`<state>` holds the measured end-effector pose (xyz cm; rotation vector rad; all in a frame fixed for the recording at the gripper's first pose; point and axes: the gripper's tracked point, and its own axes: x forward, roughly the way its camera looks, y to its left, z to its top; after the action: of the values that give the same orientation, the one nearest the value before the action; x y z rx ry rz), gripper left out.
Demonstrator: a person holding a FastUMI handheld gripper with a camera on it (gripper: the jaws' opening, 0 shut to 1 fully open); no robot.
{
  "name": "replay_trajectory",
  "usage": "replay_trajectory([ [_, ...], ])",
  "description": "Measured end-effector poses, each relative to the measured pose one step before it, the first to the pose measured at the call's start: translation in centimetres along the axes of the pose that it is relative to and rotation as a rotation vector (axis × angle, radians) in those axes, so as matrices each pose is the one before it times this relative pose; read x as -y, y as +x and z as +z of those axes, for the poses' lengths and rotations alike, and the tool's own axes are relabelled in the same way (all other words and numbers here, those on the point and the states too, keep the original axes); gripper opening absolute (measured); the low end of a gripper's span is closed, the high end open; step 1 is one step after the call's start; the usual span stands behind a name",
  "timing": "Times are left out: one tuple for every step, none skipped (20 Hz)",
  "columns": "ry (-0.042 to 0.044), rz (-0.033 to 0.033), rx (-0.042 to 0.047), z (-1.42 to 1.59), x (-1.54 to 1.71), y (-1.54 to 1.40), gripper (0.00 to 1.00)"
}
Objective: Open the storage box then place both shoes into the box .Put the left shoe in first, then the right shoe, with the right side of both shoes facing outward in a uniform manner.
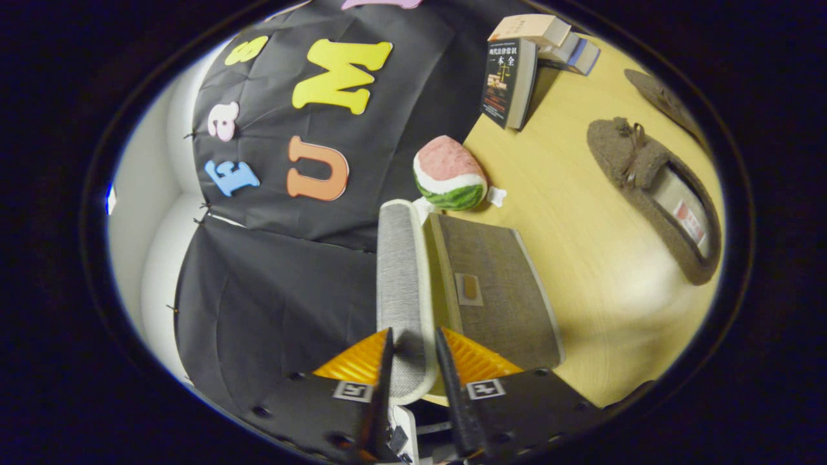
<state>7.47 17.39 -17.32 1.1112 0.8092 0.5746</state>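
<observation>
Grey fabric lid (406, 284) of one storage box (497, 297) clamped between gripper (413, 352) fingers; two brown shoes (656, 194) beyond.

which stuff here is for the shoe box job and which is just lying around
For the job:
- storage box, on the table
- its lid, raised, with the claw shut on its edge
- brown shoe, beyond the box
- second shoe, further off

Just lying about:
- watermelon toy, behind the box
- books, near the wall
</observation>
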Motion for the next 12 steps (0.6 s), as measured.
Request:
replay_trajectory([
  [0.00553,0.02196,-0.00798,-0.185,-0.821,-0.676,0.35],
  [-0.00588,0.00581,-0.00771,-0.188,-0.541,0.194,0.35],
  [-0.01351,0.01291,-0.00552,-0.154,-0.528,-0.046,0.35],
  [-0.02531,-0.00724,0.00021,-0.423,-0.092,-0.639,0.35],
  [0.00608,-0.02420,0.04320,1.147,0.307,2.804,0.24],
  [-0.00483,0.01576,0.00294,1.038,-0.572,-2.701,0.12],
  [-0.00724,0.01585,-0.01186,-0.948,-1.060,0.242,0.01],
  [-0.01404,0.00394,-0.00342,-0.032,-0.626,0.286,0.00],
  [-0.01010,0.00448,-0.00584,0.028,-0.555,-0.368,0.01],
  [-0.00324,0.01213,-0.00077,-0.005,-0.823,0.259,0.00],
  [-0.00681,0.01279,-0.00286,-0.225,-0.918,0.212,0.00],
  [-0.01194,0.00759,-0.00661,-0.109,-0.808,0.190,0.00],
])
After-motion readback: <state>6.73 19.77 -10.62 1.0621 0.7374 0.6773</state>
